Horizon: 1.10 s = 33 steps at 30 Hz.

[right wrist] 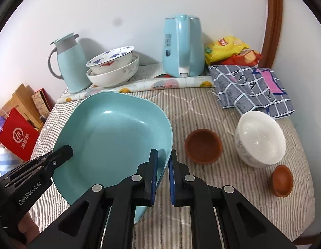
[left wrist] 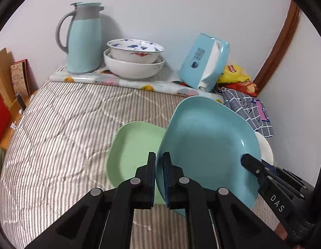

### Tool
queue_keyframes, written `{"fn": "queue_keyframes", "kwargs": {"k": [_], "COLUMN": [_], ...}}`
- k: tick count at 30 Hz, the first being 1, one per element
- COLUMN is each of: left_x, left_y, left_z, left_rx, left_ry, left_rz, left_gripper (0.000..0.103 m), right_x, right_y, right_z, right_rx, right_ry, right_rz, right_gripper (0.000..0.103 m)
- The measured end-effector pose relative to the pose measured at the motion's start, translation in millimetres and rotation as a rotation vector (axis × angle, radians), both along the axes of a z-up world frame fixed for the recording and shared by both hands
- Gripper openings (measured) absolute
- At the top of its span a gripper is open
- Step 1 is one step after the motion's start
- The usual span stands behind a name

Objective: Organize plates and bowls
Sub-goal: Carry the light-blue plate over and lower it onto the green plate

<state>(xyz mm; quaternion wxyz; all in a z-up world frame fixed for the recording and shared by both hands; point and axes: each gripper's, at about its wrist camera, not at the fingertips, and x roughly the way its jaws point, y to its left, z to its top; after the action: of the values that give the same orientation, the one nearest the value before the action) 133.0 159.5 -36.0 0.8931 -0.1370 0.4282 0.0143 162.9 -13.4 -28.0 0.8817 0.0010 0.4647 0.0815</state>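
Both grippers hold one large blue plate [left wrist: 206, 145], lifted and tilted above the striped bedcover. My left gripper [left wrist: 159, 178] is shut on its left rim. My right gripper [right wrist: 162, 178] is shut on its right rim [right wrist: 166, 145]; it also shows in the left wrist view [left wrist: 255, 166]. A green plate [left wrist: 135, 151] lies flat on the cover, partly under the blue plate. Two stacked bowls [left wrist: 135, 60], a patterned one in a white one, stand at the back. A white bowl [right wrist: 259, 139], a brown bowl [right wrist: 202, 146] and a smaller brown bowl [right wrist: 281, 180] lie on the right.
A blue thermos jug [left wrist: 83, 39], a blue kettle [right wrist: 182, 47], snack bags [right wrist: 230, 49] and a checked cloth [right wrist: 251, 89] line the back by the wall. Boxes and a red bag [right wrist: 17, 134] stand off the left edge.
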Motion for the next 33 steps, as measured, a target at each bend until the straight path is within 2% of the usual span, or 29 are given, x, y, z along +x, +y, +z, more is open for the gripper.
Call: {"fn": "queue_keyframes", "kwargs": {"k": [10,33], "left_x": [3,22], "left_y": [30,53], "left_z": [-20,-62], "left_rx": [-0.022,-0.038], "left_ry": [0.033,0.113], "left_rz": [0.044,0.083], "left_gripper": [0.007,0.007], "right_x": [6,33], "right_y": [31,55], "right_z": [-21,-67], "right_rx": [-0.013,-0.016], "right_ry": [0.031,0.11], "right_rz": [0.045,0.075], "right_gripper": [0.01,0.009]}}
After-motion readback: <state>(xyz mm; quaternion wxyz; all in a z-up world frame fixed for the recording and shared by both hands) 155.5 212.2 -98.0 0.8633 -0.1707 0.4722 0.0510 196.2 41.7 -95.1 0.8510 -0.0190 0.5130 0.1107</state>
